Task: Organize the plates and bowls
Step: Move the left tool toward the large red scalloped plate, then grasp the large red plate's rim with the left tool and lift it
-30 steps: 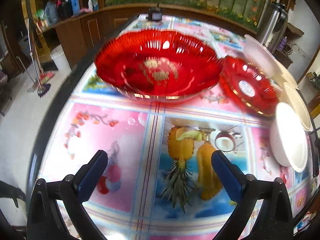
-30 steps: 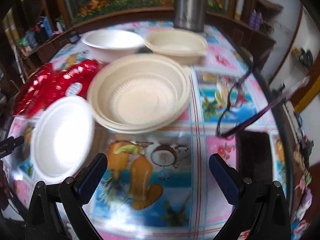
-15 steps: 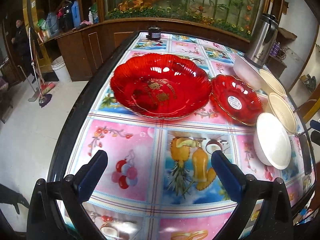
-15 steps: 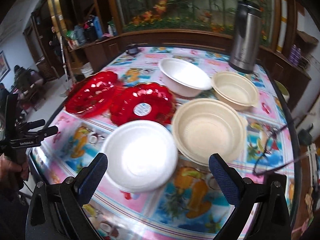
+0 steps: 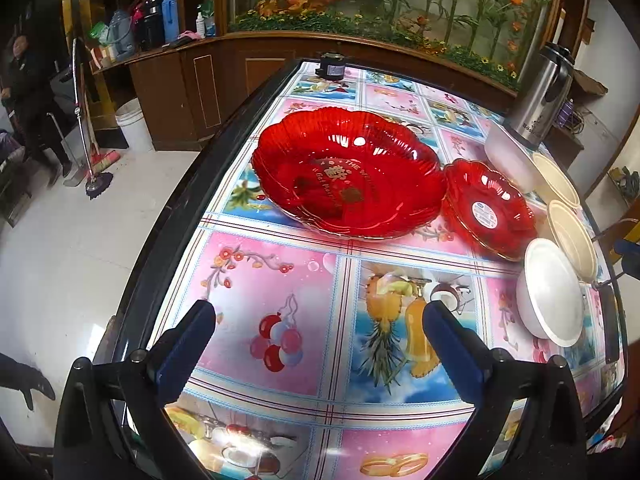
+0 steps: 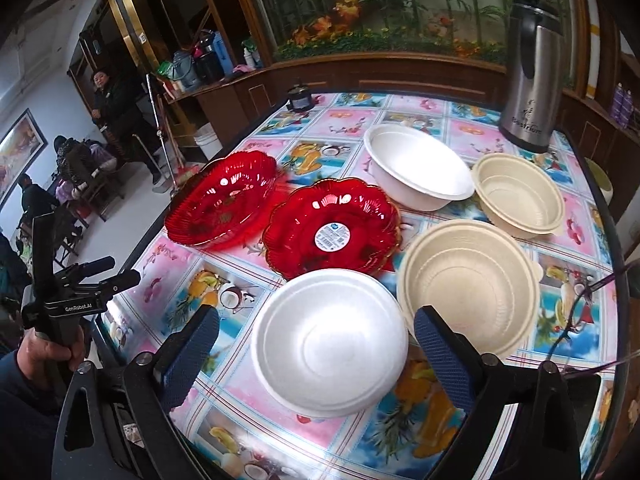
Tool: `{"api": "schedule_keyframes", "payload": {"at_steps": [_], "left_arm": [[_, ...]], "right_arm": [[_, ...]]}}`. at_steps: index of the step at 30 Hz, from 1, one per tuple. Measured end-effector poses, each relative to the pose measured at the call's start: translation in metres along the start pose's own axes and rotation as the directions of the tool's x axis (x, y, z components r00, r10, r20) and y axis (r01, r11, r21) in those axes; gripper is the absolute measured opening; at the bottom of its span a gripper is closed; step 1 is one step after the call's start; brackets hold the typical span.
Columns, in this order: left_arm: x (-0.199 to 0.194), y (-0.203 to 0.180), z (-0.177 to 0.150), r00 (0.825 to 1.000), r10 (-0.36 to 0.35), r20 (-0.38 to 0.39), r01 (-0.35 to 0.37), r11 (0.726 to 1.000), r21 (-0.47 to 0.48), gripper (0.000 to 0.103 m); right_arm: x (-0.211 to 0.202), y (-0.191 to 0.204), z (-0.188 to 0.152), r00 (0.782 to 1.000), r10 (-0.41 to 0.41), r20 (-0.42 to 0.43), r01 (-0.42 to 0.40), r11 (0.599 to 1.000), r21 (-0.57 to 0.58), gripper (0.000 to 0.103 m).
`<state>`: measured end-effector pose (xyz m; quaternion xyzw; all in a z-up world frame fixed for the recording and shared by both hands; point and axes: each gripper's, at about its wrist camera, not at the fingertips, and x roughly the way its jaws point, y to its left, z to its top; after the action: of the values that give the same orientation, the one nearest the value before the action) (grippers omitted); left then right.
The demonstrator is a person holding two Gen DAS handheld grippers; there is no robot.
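Hovering above the near edge of the surface (image 5: 280, 280), the left tool (image 5: 318, 334) is standing with its blue-padded fingers spread wide and nothing between them. The right tool (image 6: 316, 342) is likewise gaping wide and gripping nothing, its fingers flanking a round white foam bowl (image 6: 330, 340) from above; whether the pads are touching its rim cannot be told.

The surface is wearing a glossy plastic cloth printed in pink and blue squares of fruit and flowers, edged by a dark rim.

A large red plate (image 5: 348, 172) of clear, ribbed plastic with a scalloped edge and gold lettering in its middle is sitting toward the left side. Just beside it, on its right, a smaller red plate (image 6: 332, 228) of the same fluted make is carrying a round white sticker at its centre, its near edge lying close against the foam bowl.

Right of the foam bowl, a beige bowl (image 6: 468, 284) with ridged inner walls and a flat lip is sitting close by. A second, smaller beige bowl (image 6: 518, 196) is resting behind it, and a deeper white bowl (image 6: 418, 168) is sitting just left of that one.

A tall brushed-steel flask (image 6: 530, 80) with a black lid is standing upright at the far right corner. A small dark jar (image 6: 300, 98) is sitting at the far edge.

A hand (image 6: 48, 350) is gripping the left tool's handle at lower left in the right wrist view.
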<state>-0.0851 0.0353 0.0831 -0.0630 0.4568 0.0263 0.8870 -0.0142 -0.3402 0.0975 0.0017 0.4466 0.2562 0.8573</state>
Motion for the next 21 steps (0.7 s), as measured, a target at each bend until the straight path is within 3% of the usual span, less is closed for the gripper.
{"api": "schedule_keyframes", "payload": {"at_steps": [14, 21], "left_arm": [[-0.001, 0.013, 0.016, 1.0, 0.008, -0.002, -0.008, 1.0, -0.025, 0.103], [0.003, 0.033, 0.039, 1.0, 0.008, -0.02, -0.009, 0.997, -0.071, 0.103]], "right_arm": [[0.025, 0.012, 0.031, 0.999, 0.043, -0.033, -0.045, 0.998, -0.044, 0.097], [0.044, 0.015, 0.059, 0.995, 0.086, -0.057, -0.088, 0.996, -0.029, 0.088]]}}
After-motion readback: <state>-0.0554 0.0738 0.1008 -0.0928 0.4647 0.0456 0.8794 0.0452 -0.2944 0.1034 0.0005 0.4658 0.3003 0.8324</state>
